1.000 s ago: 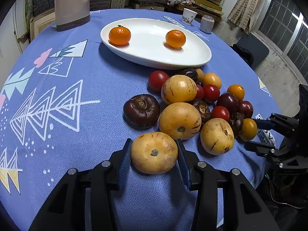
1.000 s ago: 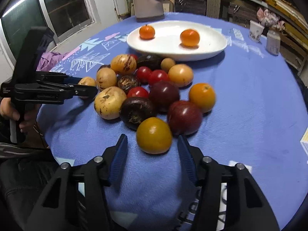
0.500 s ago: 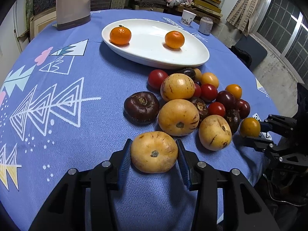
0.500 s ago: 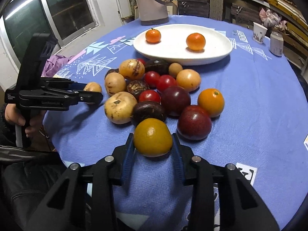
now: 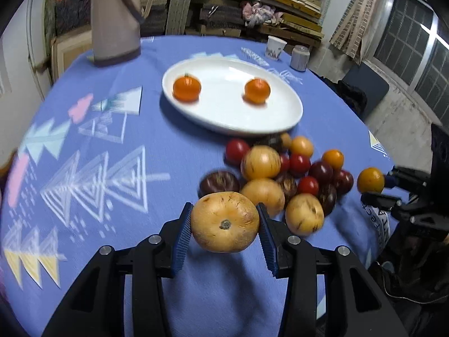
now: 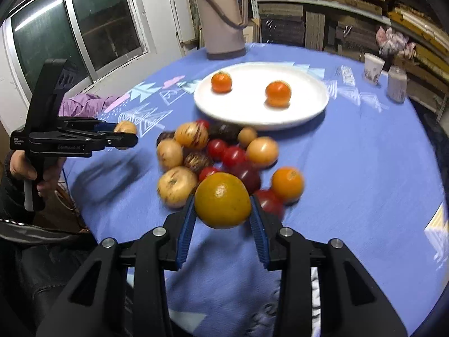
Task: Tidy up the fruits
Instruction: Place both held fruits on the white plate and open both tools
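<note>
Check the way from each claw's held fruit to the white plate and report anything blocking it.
The heap of fruit lies between both held fruits and the white plate, low on the cloth. The tan fruit and the orange fruit are lifted; nothing else visible blocks them.

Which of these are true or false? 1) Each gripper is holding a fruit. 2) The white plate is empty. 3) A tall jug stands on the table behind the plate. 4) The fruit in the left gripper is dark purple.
1) True: the left gripper clamps a tan fruit and the right gripper clamps a yellow-orange fruit.
2) False: the white plate holds two oranges, apart from each other.
3) True: the tall jug stands on the blue tablecloth beyond the plate.
4) False: it is tan with brown flecks.
</note>
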A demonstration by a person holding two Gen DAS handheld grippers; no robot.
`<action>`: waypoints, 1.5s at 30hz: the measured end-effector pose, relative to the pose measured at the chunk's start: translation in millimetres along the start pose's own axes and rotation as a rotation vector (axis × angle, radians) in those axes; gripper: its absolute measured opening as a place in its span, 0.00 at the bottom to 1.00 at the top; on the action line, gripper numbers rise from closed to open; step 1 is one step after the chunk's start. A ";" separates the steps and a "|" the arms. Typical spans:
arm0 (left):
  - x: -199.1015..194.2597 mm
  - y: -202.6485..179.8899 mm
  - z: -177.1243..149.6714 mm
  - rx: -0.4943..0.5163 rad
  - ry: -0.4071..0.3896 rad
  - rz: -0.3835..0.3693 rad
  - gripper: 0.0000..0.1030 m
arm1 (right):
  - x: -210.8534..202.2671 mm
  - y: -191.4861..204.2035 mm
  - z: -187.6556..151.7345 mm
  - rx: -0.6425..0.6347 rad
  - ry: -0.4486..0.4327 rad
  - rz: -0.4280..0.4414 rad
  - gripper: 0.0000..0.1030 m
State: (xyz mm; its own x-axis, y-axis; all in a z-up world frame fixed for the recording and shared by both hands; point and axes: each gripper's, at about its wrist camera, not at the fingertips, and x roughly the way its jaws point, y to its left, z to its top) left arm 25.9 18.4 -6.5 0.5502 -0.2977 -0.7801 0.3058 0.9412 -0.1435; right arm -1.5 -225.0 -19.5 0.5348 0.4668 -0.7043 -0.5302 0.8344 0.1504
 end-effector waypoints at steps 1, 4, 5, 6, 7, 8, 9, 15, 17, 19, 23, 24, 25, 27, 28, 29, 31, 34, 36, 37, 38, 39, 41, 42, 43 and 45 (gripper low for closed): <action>-1.3 -0.7 6.5 0.012 -0.009 0.008 0.44 | -2.2 -1.9 5.1 -0.007 -0.010 -0.005 0.36; -2.2 -2.6 28.8 0.040 -0.037 0.015 0.44 | -7.2 -10.3 28.1 -0.041 -0.041 -0.019 0.36; -1.1 -2.7 34.6 0.044 -0.042 0.019 0.44 | -6.3 -12.8 35.5 -0.053 -0.044 -0.029 0.36; 1.6 -2.7 43.6 0.052 -0.049 0.025 0.44 | -3.7 -16.8 46.4 -0.069 -0.047 -0.039 0.36; 5.4 -2.1 52.3 0.056 -0.051 0.027 0.44 | -1.1 -20.5 53.8 -0.079 -0.046 -0.041 0.36; 10.2 -1.3 61.3 0.056 -0.051 0.028 0.44 | 2.8 -24.1 61.9 -0.088 -0.044 -0.045 0.36; 14.5 0.7 68.4 0.056 -0.050 0.026 0.44 | 7.3 -27.8 70.2 -0.095 -0.041 -0.050 0.36; 56.0 6.5 118.6 0.040 -0.026 0.015 0.44 | 51.1 -63.3 124.7 -0.087 -0.007 -0.039 0.36; 67.7 7.7 130.2 0.028 -0.016 0.004 0.44 | 71.3 -76.7 142.3 -0.068 0.009 -0.027 0.36; 83.0 6.4 142.4 0.030 -0.002 -0.004 0.44 | 86.4 -86.2 153.1 -0.052 0.018 -0.024 0.36; 110.1 1.8 161.5 0.037 0.024 -0.026 0.44 | 113.6 -110.4 170.6 0.012 0.031 0.008 0.36; 116.4 0.9 166.8 0.036 0.026 -0.029 0.44 | 120.3 -117.1 174.4 0.033 0.035 0.024 0.36; 121.6 0.9 170.9 0.035 0.026 -0.029 0.44 | 127.5 -123.0 177.4 0.053 0.040 0.039 0.36; 133.8 0.9 179.3 0.029 0.029 -0.027 0.44 | 142.5 -132.0 182.3 0.078 0.058 0.048 0.36; 140.7 1.6 183.2 0.024 0.034 -0.017 0.44 | 147.4 -135.0 183.3 0.088 0.063 0.050 0.36; 144.9 2.7 185.2 0.019 0.039 -0.011 0.44 | 153.2 -138.3 183.8 0.102 0.067 0.052 0.36; 158.0 6.3 190.3 -0.005 0.052 -0.001 0.44 | 163.2 -144.7 184.4 0.122 0.075 0.057 0.36; 173.3 10.7 193.7 -0.018 0.078 0.019 0.44 | 174.3 -148.7 182.4 0.126 0.094 0.056 0.36; 180.7 12.7 194.5 -0.026 0.092 0.025 0.44 | 179.0 -149.9 181.2 0.125 0.103 0.052 0.36; 183.9 13.8 195.2 -0.030 0.098 0.031 0.44 | 180.4 -150.4 180.8 0.124 0.106 0.049 0.36; 183.2 14.1 195.9 -0.032 0.090 0.034 0.44 | 181.4 -150.5 180.2 0.124 0.107 0.039 0.37; 183.2 14.4 196.6 -0.037 0.084 0.040 0.48 | 181.3 -150.8 179.4 0.125 0.104 0.033 0.38; 180.0 14.0 197.8 -0.044 0.082 0.037 0.63 | 178.5 -152.3 178.5 0.138 0.093 0.047 0.39; 176.4 13.9 198.2 -0.045 0.078 0.044 0.70 | 175.0 -152.4 178.0 0.140 0.085 0.047 0.40; 172.4 13.7 198.0 -0.042 0.069 0.049 0.70 | 170.2 -150.8 177.7 0.135 0.075 0.041 0.40; 165.1 12.8 197.4 -0.031 0.058 0.054 0.70 | 163.2 -150.0 177.1 0.135 0.065 0.038 0.41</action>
State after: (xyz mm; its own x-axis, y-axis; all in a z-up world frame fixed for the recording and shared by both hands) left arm 274.1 -50.1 -16.9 0.5192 -0.2373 -0.8210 0.2525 0.9604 -0.1179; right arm 281.8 -222.0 -34.2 0.4695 0.4827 -0.7393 -0.4541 0.8501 0.2666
